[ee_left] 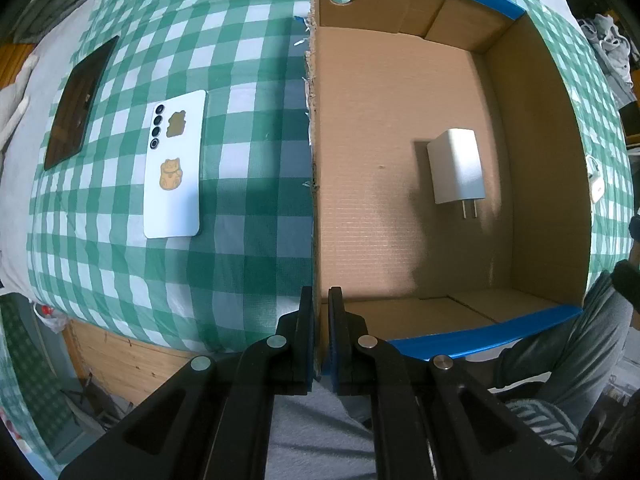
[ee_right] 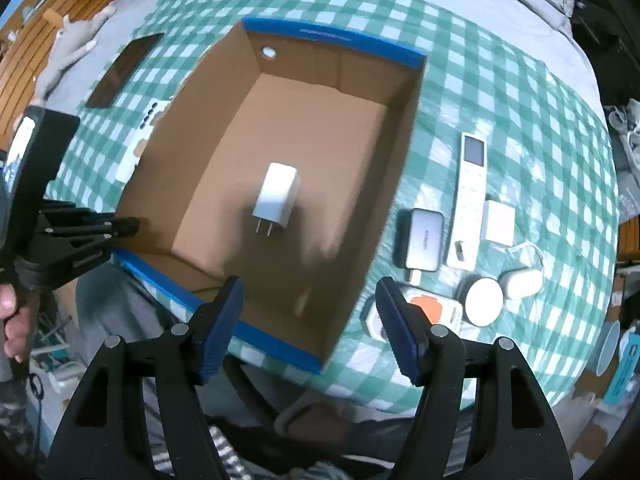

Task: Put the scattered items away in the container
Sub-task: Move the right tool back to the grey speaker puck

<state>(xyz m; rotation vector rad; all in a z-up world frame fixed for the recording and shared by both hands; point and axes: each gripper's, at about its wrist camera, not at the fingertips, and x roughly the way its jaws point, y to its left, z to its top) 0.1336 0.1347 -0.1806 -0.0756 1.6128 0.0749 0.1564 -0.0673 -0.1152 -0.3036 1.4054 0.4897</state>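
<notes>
An open cardboard box [ee_left: 532, 184] [ee_right: 400, 152] with a blue rim stands on the green checked cloth. A white wall charger [ee_left: 456, 168] [ee_right: 278, 196] lies on its floor. My left gripper [ee_left: 321, 300] is shut on the box's left wall near the front corner; it also shows in the right wrist view [ee_right: 124, 225]. My right gripper [ee_right: 310, 304] is open and empty above the box's front right corner. A white phone [ee_left: 176, 164] and a dark tablet [ee_left: 80, 100] lie left of the box. A white remote [ee_right: 470, 196], a grey power bank [ee_right: 420, 240] and several small gadgets lie right of it.
An orange and white item [ee_right: 436, 308], a round white device [ee_right: 484, 302], a white earbud case [ee_right: 520, 284] and a white square block [ee_right: 499, 224] sit near my right gripper. The table's front edge and the person's legs [ee_left: 560, 344] are just below.
</notes>
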